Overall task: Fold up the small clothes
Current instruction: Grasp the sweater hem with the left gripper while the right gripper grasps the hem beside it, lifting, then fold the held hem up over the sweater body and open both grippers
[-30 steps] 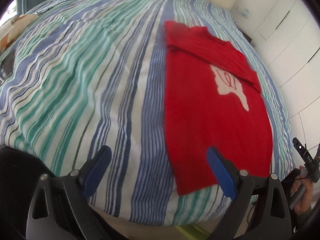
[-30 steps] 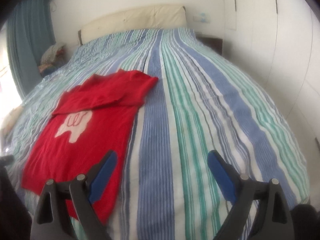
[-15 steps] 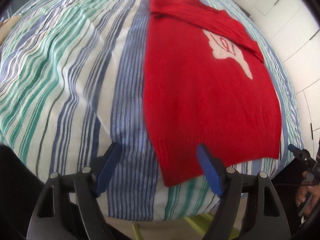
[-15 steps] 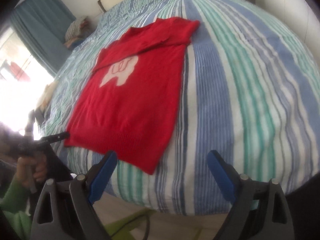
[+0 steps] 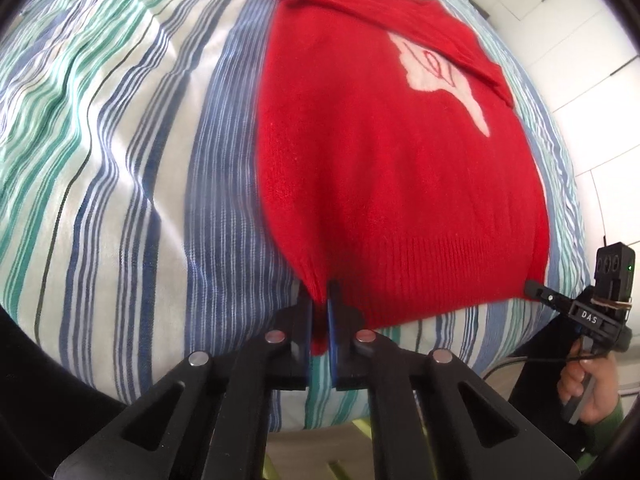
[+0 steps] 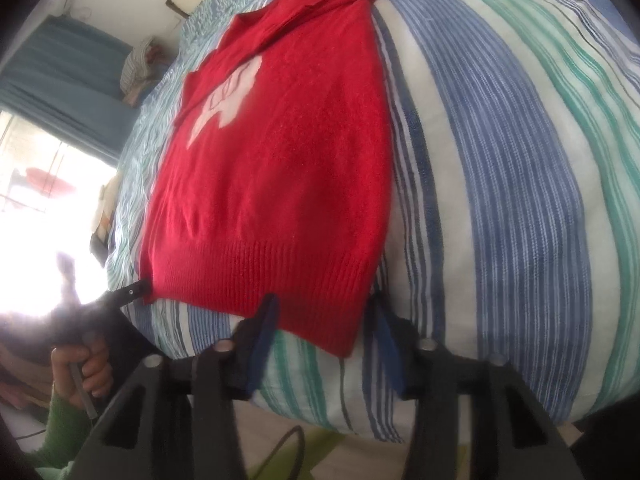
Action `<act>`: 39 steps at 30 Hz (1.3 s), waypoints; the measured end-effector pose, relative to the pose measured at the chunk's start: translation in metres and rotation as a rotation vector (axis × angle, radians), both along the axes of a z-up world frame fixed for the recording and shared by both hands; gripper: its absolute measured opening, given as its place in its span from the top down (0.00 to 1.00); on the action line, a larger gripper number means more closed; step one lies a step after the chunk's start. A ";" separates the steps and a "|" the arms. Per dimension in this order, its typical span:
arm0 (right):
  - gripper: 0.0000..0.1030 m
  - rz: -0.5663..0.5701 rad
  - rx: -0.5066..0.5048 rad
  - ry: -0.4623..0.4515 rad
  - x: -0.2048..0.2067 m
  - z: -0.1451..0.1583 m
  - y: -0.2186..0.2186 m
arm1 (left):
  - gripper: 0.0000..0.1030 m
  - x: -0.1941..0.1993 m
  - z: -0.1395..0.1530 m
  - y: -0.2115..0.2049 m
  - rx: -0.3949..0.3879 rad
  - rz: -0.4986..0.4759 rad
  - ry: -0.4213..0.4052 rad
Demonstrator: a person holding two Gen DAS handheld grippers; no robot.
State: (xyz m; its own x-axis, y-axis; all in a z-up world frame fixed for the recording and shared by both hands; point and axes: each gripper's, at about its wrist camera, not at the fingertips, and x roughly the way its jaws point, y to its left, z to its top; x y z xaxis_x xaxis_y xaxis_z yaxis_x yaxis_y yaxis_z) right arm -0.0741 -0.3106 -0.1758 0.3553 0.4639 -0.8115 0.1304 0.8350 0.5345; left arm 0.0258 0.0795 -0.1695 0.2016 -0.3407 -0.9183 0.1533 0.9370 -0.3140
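Note:
A red knitted sweater (image 5: 392, 184) with a pale motif lies flat on the striped bed (image 5: 120, 160), sleeves folded across its top. My left gripper (image 5: 320, 292) is shut on the near left corner of its ribbed hem, with red cloth pinched between the blue pads. In the right wrist view the sweater (image 6: 280, 168) reaches the bed's near edge. There the jaws of my right gripper (image 6: 324, 312) are closing around the hem's near right corner, still apart and not pressing it. Each gripper shows in the other's view: the right gripper (image 5: 536, 290) and the left gripper (image 6: 136, 290) at the hem's ends.
The striped cover (image 6: 500, 160) spreads wide to the right of the sweater. A pile of cloth (image 6: 140, 64) lies near the headboard beside a blue curtain (image 6: 60, 72). White cupboard doors (image 5: 592, 40) stand behind the bed. A person's hand (image 5: 592, 384) holds the right gripper's handle.
Both grippers dropped to the sweater's hem at the bed's near edge. The left jaws closed on the left hem corner. The right jaws came around the right corner and narrowed.

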 end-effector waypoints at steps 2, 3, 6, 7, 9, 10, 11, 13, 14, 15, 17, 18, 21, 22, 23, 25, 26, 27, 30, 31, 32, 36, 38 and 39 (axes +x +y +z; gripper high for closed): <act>0.95 0.014 -0.011 -0.001 0.000 0.003 0.003 | 0.97 -0.003 0.009 0.005 -0.012 0.001 -0.005; 0.95 0.016 -0.019 -0.010 -0.002 0.008 0.003 | 0.98 -0.003 0.015 0.008 -0.031 0.007 -0.007; 0.95 -0.008 -0.023 -0.055 -0.004 0.031 -0.003 | 0.98 0.006 0.035 0.018 -0.142 0.053 -0.006; 0.95 -0.020 -0.022 -0.074 -0.003 0.040 -0.006 | 0.98 0.012 0.044 0.020 -0.181 0.068 -0.021; 0.96 -0.046 -0.015 -0.118 0.006 0.057 -0.013 | 0.98 0.033 0.064 0.022 -0.242 0.086 -0.076; 0.95 -0.057 -0.015 -0.147 0.014 0.065 -0.018 | 0.98 0.047 0.073 0.021 -0.266 0.094 -0.105; 0.96 -0.067 -0.022 -0.179 0.025 0.073 -0.021 | 0.98 0.062 0.081 0.021 -0.280 0.104 -0.135; 0.96 -0.083 -0.052 -0.233 0.056 0.088 -0.029 | 0.98 0.101 0.097 0.012 -0.298 0.112 -0.201; 0.96 -0.092 -0.065 -0.262 0.075 0.095 -0.033 | 0.98 0.123 0.101 0.008 -0.297 0.118 -0.228; 0.96 -0.099 -0.080 -0.292 0.094 0.102 -0.038 | 0.98 0.145 0.103 0.005 -0.301 0.124 -0.243; 0.96 -0.121 -0.105 -0.336 0.139 0.113 -0.048 | 0.98 0.191 0.102 -0.005 -0.299 0.139 -0.250; 0.96 -0.129 -0.107 -0.347 0.163 0.117 -0.052 | 0.98 0.214 0.099 -0.009 -0.291 0.147 -0.246; 0.96 -0.151 -0.120 -0.339 0.231 0.121 -0.062 | 0.98 0.279 0.082 -0.021 -0.239 0.180 -0.227; 0.96 -0.158 -0.120 -0.324 0.254 0.118 -0.065 | 0.98 0.297 0.074 -0.024 -0.225 0.194 -0.217; 0.96 -0.168 -0.119 -0.309 0.276 0.115 -0.069 | 0.98 0.313 0.067 -0.027 -0.209 0.205 -0.207; 0.96 -0.178 -0.127 -0.286 0.315 0.105 -0.074 | 0.98 0.340 0.052 -0.033 -0.175 0.220 -0.189; 0.96 -0.187 -0.132 -0.274 0.332 0.099 -0.077 | 0.95 0.351 0.045 -0.035 -0.160 0.231 -0.183; 0.96 -0.197 -0.112 -0.261 0.347 0.090 -0.080 | 0.93 0.360 0.038 -0.036 -0.144 0.245 -0.174; 0.91 -0.224 -0.045 -0.228 0.380 0.063 -0.092 | 0.62 0.376 0.029 -0.030 -0.093 0.295 -0.158; 0.84 -0.234 -0.038 -0.225 0.385 0.058 -0.094 | 0.49 0.373 0.032 -0.024 -0.084 0.316 -0.176; 0.80 -0.244 -0.039 -0.227 0.386 0.056 -0.097 | 0.39 0.369 0.038 -0.017 -0.082 0.332 -0.203; 0.69 -0.182 -0.105 -0.333 0.366 0.083 -0.094 | 0.30 0.326 0.066 -0.005 -0.070 0.292 -0.327; 0.69 -0.056 -0.134 -0.356 0.346 0.095 -0.076 | 0.10 0.294 0.068 -0.017 -0.074 0.174 -0.373; 0.65 0.018 -0.124 -0.365 0.330 0.097 -0.065 | 0.07 0.278 0.063 -0.026 -0.068 0.112 -0.385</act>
